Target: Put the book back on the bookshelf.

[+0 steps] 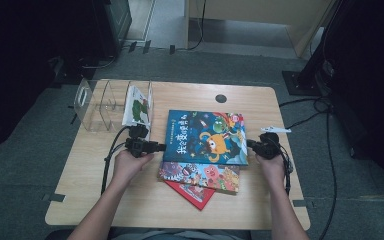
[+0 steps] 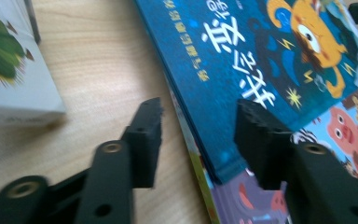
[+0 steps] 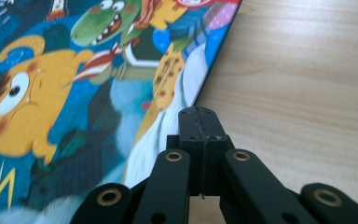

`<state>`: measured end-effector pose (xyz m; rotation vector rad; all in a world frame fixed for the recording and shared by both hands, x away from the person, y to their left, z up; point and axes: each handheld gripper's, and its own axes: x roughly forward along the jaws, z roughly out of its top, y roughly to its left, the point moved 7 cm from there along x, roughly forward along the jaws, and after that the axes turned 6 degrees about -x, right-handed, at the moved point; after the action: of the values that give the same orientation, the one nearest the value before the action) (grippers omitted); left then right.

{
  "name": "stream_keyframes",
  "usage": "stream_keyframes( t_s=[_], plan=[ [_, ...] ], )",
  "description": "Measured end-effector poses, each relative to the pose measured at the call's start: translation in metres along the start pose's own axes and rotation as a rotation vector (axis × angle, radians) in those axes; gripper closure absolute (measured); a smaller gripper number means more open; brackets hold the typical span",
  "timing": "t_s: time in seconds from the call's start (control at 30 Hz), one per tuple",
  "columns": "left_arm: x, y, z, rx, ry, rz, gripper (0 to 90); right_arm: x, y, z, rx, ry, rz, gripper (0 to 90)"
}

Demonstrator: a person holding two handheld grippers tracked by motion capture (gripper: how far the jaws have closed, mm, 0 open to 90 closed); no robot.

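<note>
Left gripper [image 2: 198, 126], jaws spread, is straddling the blue picture book's [image 1: 205, 136] left edge mid-table [image 1: 130, 200]; right gripper [image 3: 200, 122], clenched empty, is bracing its right edge. Likely next: pinching and lifting toward the clear rack [image 1: 97, 107].

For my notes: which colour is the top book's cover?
Dark blue picture-book cover, clearest in the high view.

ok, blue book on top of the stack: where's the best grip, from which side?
Probably the blue book by its spine-side edge, low and from the person's left. It lies flat on the book stack and that edge overhangs slightly, so one jaw could slide under. The left gripper is open with its jaws straddling that corner. The right gripper, jaws closed at the opposite edge, could steady it.
</note>
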<state>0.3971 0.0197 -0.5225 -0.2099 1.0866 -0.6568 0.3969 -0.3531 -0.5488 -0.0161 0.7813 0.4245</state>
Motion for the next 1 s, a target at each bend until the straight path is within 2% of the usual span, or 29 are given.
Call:
stream_keyframes(
  t_s=[0.1,0.2,0.27,0.4,0.5,0.67,0.8,0.87,0.93,1.0],
  plan=[
    [0.004,-0.002,0.005,-0.002,-0.002,-0.009,46.2,0.006,-0.003,0.007,0.005,-0.002,0.01,90.0],
    [0.012,-0.002,0.008,-0.014,0.037,-0.01,42.3,0.008,-0.005,0.011,0.0,0.0,0.003,90.0],
    [0.018,-0.002,0.01,-0.04,0.054,-0.022,40.0,0.01,-0.006,0.013,0.003,0.005,0.01,90.0],
    [0.026,-0.002,0.012,-0.055,0.064,-0.02,39.7,0.01,-0.007,0.014,0.003,0.01,0.016,90.0],
    [0.032,-0.001,0.01,-0.059,0.077,-0.015,39.1,0.011,-0.007,0.014,-0.022,0.019,0.005,90.0],
    [0.039,-0.003,0.012,-0.077,0.079,-0.043,38.0,0.012,-0.006,0.015,-0.026,0.03,-0.006,90.0],
    [0.041,-0.006,0.014,-0.064,0.085,-0.039,38.2,0.01,-0.005,0.013,-0.033,0.035,-0.006,90.0],
    [0.043,-0.007,0.015,-0.055,0.099,-0.02,37.2,0.009,-0.003,0.012,-0.038,0.035,-0.016,90.0],
    [0.043,-0.006,0.015,-0.049,0.105,-0.002,36.6,0.009,-0.002,0.012,-0.036,0.035,0.006,90.0],
    [0.042,-0.005,0.015,-0.054,0.109,-0.005,36.8,0.01,-0.001,0.012,-0.035,0.034,0.015,90.0]
  ],
)
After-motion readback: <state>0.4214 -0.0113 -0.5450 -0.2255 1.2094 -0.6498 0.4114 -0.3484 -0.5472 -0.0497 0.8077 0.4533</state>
